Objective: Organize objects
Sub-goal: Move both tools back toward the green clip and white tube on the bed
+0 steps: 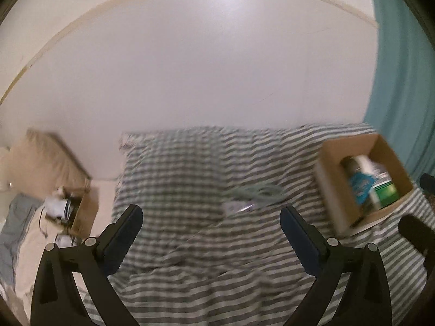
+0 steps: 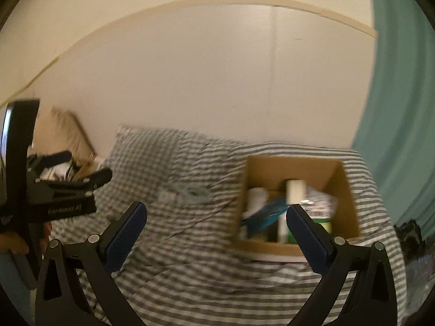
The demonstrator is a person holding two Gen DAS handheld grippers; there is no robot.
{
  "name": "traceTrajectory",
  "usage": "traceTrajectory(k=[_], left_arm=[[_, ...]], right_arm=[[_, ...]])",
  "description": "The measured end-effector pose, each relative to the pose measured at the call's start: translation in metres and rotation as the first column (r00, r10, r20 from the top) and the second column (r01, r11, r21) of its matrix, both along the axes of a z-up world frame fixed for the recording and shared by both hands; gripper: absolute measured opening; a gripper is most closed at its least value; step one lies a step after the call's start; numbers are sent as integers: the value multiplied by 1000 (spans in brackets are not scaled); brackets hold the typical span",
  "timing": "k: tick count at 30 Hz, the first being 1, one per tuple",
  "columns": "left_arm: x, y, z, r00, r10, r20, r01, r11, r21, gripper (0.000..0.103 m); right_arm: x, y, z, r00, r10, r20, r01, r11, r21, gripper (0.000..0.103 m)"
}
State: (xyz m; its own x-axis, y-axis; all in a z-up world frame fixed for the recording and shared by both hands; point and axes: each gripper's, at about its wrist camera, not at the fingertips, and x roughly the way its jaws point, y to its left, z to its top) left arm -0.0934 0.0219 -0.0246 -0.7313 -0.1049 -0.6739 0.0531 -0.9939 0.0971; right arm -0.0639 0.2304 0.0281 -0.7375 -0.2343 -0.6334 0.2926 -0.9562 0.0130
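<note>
A cardboard box [image 1: 334, 198] holding several packets and bottles sits on the striped bed at the right; it also shows in the right wrist view [image 2: 293, 168]. A pale green coiled cable with a white packet [image 1: 252, 195] lies mid-bed, also seen in the right wrist view [image 2: 190, 191]. My left gripper [image 1: 210, 225] is open and empty above the bed, short of the cable. My right gripper [image 2: 216, 221] is open and empty, near the box's front left. The left gripper [image 2: 68, 190] shows at the left of the right wrist view. Both views are blurred.
A grey-and-white striped cover [image 1: 190, 271] spreads over the bed. A second cardboard box [image 1: 84, 212] with white items and cables sits at the left by a beige pillow [image 1: 40, 160]. A teal curtain [image 1: 402, 81] hangs at the right. A white wall is behind.
</note>
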Motion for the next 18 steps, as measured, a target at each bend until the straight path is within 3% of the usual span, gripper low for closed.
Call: traceTrajectory(k=[4,10,14,18], left_arm=[[-10,-33,-37,996,71,53,-71,997,-9,103],[-32,-72,-73,984,135,119,-137,990,16,103],[-54,-79,-84,982,139,128,-143,989,28,103],[-81,-73,-104,982,136,130,-135,991,-15,103]], right_arm=[[-10,-47,-36,996,70,55,-72,997,37,103],[-52,-91,-93,989,60,132,-74,992,106,103],[-94,-109,-129,984,27,174,-55,987,153,103],[-135,-116,-160,979,-1,204,-46,973,225,102]])
